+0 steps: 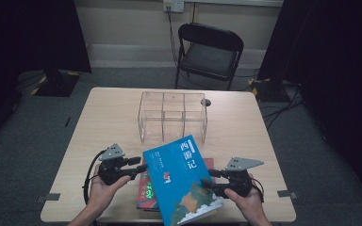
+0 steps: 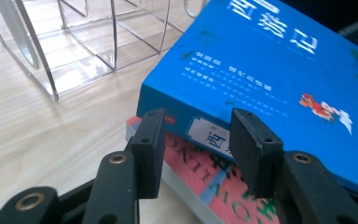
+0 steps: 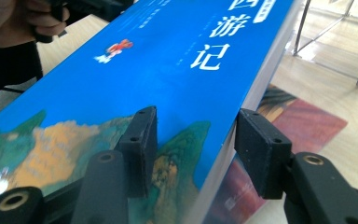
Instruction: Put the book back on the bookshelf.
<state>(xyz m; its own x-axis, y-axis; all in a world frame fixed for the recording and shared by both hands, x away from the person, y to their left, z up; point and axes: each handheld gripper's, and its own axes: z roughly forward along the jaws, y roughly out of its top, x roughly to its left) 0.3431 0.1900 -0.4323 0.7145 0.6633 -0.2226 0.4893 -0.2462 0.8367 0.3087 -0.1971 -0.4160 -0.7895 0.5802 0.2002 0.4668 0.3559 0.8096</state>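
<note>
I see the clear acrylic organizer standing at twelve o'clock from my grippers, past the middle of the wooden table. Thin walls split it into compartments, and every one I can see through looks bare.

At six o'clock from the organizer, near my edge of the table, the blue book is lifted off a red book that lies flat on the wood. My left gripper comes in at the blue book's nine o'clock side, its jaws clamped above and below the spine corner. My right gripper comes in from three o'clock, one jaw on the cover and one under the page edge, clenched on that same book. The book sits tilted between the two.

Beyond the table at twelve o'clock stands a black folding chair on grey carpet, with a wall socket above it. Black curtains hang at both sides, and cables trail over the floor at two o'clock.
</note>
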